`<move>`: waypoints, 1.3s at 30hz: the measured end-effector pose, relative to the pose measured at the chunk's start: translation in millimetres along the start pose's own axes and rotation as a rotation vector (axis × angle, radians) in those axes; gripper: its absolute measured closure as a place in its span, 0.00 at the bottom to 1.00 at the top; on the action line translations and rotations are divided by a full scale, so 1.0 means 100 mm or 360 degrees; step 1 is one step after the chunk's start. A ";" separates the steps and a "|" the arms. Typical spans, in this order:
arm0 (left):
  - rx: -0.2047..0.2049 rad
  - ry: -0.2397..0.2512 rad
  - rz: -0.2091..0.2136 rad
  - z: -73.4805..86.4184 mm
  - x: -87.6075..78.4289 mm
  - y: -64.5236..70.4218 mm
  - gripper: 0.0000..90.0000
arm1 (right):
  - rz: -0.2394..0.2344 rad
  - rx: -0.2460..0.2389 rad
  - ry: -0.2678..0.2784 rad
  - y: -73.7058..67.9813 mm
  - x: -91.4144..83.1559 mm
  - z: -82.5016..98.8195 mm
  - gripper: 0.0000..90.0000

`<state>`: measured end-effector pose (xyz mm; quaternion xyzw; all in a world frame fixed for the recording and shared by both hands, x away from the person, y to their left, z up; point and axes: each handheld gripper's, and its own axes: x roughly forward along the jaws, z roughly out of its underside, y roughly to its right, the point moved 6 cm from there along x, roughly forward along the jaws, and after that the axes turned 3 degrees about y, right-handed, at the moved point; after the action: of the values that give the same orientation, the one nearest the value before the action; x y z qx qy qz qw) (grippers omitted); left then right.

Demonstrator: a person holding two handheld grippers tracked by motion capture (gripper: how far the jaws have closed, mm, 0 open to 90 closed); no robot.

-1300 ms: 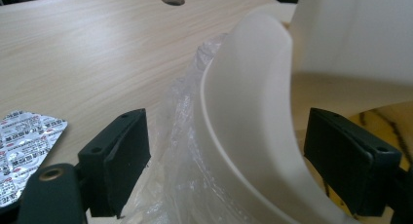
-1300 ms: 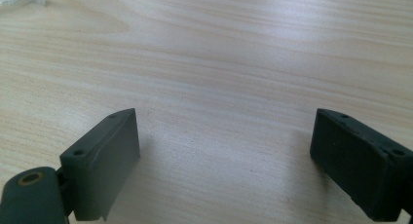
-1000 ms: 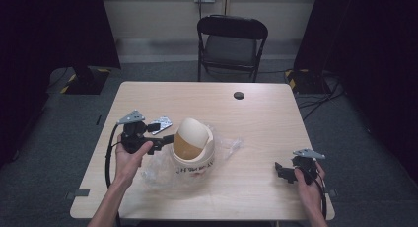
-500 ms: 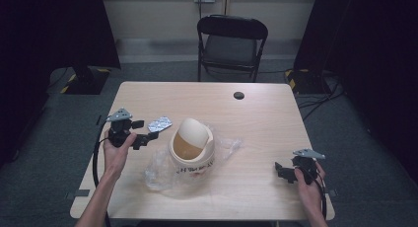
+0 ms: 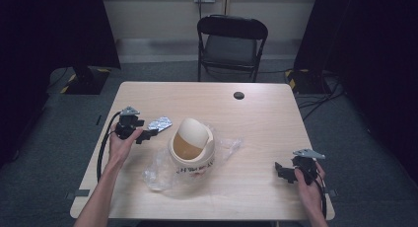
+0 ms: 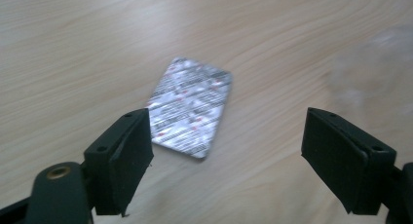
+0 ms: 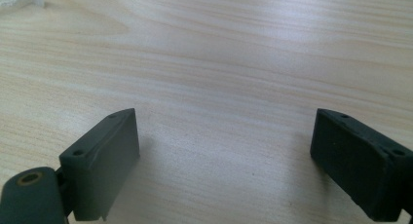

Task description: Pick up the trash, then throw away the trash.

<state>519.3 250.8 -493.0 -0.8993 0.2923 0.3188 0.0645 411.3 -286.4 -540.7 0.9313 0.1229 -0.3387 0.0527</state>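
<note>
Left gripper (image 6: 229, 151) fingers (image 6: 124, 160) spread wide, just been closing a little, nothing pinched yet; flat silver foil blister pack (image 6: 191, 106) lies just ahead, nearer your left-hand finger, on pale wooden counter (image 6: 73, 48); shift so pack sits midway, drop until tips graze wood, squeeze across short edges; pack thin, likely to slide, so close slowly; cream swing-lid bin (image 5: 192, 149) on crinkled clear plastic bag (image 5: 157, 170) near; right gripper (image 7: 224, 160) open, empty, resting.
</note>
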 end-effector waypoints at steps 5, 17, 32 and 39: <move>-0.0043 -0.0005 -0.0005 0.07 0.11 -0.09 0.22 | 0.0000 0.0000 0.0000 0.00 0.00 0.00 0.11; -0.0036 -0.0012 -0.0029 0.18 0.39 -0.24 0.23 | 0.0000 -0.0001 -0.0001 0.00 0.00 0.00 0.11; 0.0127 0.0008 -0.0067 0.17 0.51 -0.20 0.34 | -0.0002 -0.0001 0.0000 0.00 0.00 0.00 0.11; 0.0122 -0.0010 -0.0025 0.19 0.49 -0.19 0.37 | -0.0003 -0.0001 -0.0001 0.00 0.00 0.00 0.11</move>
<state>550.3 248.1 -539.2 -0.8975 0.2972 0.3095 0.1023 411.2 -286.4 -540.7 0.9311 0.1238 -0.3389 0.0527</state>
